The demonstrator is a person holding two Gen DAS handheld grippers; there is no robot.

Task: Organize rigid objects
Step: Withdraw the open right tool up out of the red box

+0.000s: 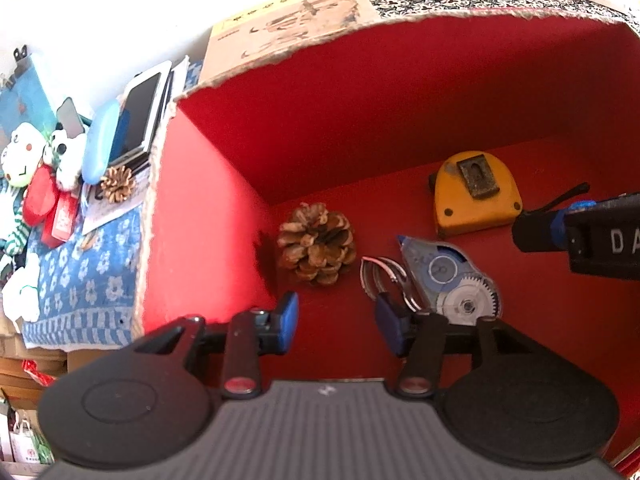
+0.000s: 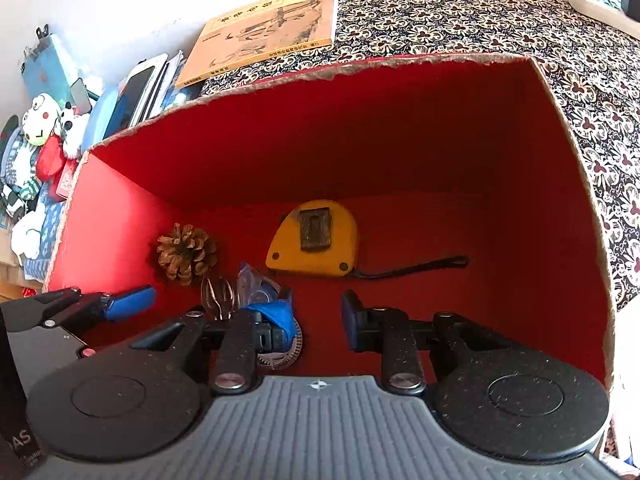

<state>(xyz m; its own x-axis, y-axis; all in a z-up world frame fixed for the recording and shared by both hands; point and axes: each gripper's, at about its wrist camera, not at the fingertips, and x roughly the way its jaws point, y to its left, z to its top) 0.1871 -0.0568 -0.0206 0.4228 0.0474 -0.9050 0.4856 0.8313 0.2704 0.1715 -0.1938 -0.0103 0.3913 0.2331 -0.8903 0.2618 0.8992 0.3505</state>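
A red-lined box (image 1: pixel 360 92) (image 2: pixel 320 136) holds a pine cone (image 1: pixel 316 245) (image 2: pixel 186 254), a yellow tape measure (image 1: pixel 476 194) (image 2: pixel 314 238), a clear correction-tape dispenser (image 1: pixel 452 276) (image 2: pixel 256 284) and a metal ring clip (image 1: pixel 380 276) (image 2: pixel 218 294). My left gripper (image 1: pixel 338 326) hangs open over the box floor just short of the pine cone, nothing between its fingers. My right gripper (image 2: pixel 318 320) is open too, above the floor in front of the tape measure; its left finger covers part of the dispenser. Each gripper shows at the edge of the other's view.
A second pine cone (image 1: pixel 117 184) lies outside the box on a blue floral cloth (image 1: pixel 80 280), by plush toys (image 1: pixel 24 152), a blue case (image 1: pixel 100 140) and tablets (image 1: pixel 140 116). Behind the box a yellow book (image 2: pixel 264 36) rests on a patterned cloth (image 2: pixel 480 20).
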